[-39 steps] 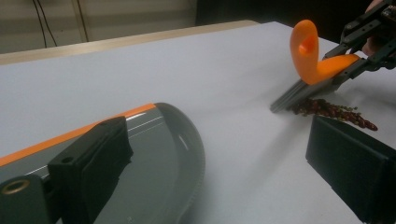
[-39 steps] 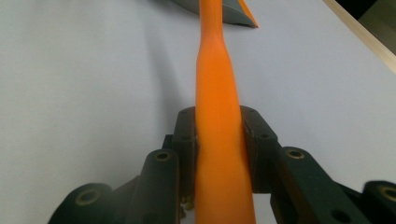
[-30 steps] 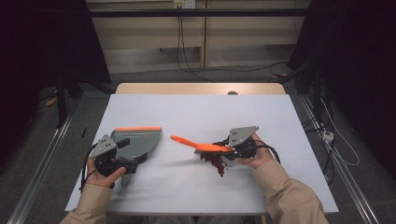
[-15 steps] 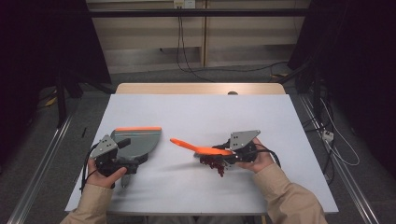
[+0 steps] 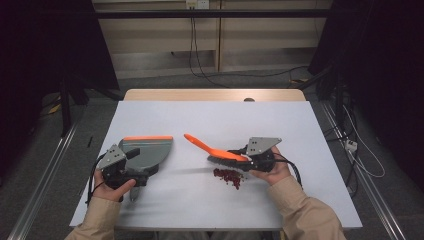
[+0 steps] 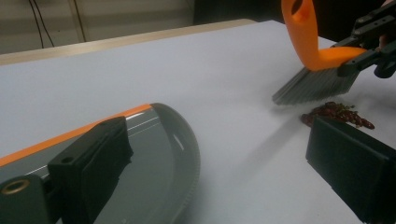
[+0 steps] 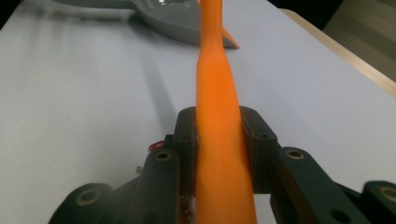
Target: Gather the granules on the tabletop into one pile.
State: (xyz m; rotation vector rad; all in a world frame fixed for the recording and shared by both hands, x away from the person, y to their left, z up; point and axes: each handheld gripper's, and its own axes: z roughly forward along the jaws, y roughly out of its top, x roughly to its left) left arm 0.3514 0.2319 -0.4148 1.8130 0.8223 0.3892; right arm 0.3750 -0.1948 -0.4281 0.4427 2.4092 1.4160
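Brush over the red bits, dustpan waiting

Right gripper [image 5: 244, 159] is clamped on the orange brush [image 5: 216, 151], bristles beside the red bits [image 5: 227, 176]. Left gripper [image 5: 134, 176] has its jaws apart around the dustpan [image 5: 148, 151] handle; grip unclear.

Dustpan [image 6: 159, 154]: looked like glossy grey plastic, smooth, with an orange strip along its straight lip.
Brush [image 5: 220, 151]: smooth orange plastic handle with a slight sheen; bristles were fine, dark grey, matt.
Red bits [image 5: 227, 176], just beside the brush: small, dark red, rough-looking grains.
Desk [image 5: 210, 120]: matt white, smooth top; pale wood-look edge beyond the brush.
Right hand-held gripper [image 7: 219, 135]: matt black plastic jaws; grey metal-look plate.
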